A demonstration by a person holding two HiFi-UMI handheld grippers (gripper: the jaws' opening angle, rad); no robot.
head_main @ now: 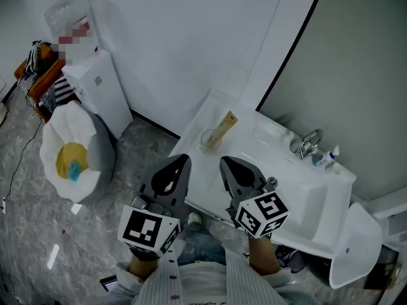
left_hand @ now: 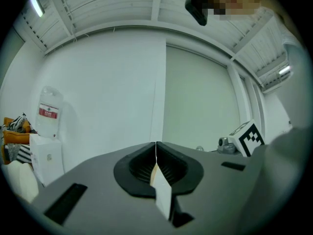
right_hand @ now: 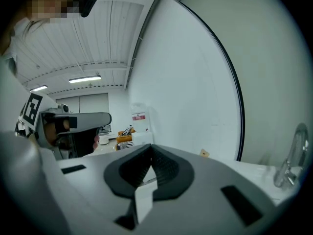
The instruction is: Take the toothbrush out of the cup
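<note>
I have a bare strip of table (head_main: pixel 251 146) in front of both pairs of shut fingers, left gripper (head_main: pixel 184 159) and right gripper (head_main: pixel 224 161), so the way in from the near edge is clear. The cup (head_main: pixel 210 138) stands near the table's left edge with the toothbrush (head_main: pixel 224 127) leaning up out of it. The wall (head_main: pixel 178 43) rises close behind them, which leaves me little room at the back edge. Towards the right back corner, the faucet (head_main: pixel 310 143) and small bottles (head_main: pixel 325 159) block the way. Off the left edge I see open floor (head_main: pixel 137 154), then the bin (head_main: pixel 73 154) and water dispenser (head_main: pixel 102 91), well apart from the table.
</note>
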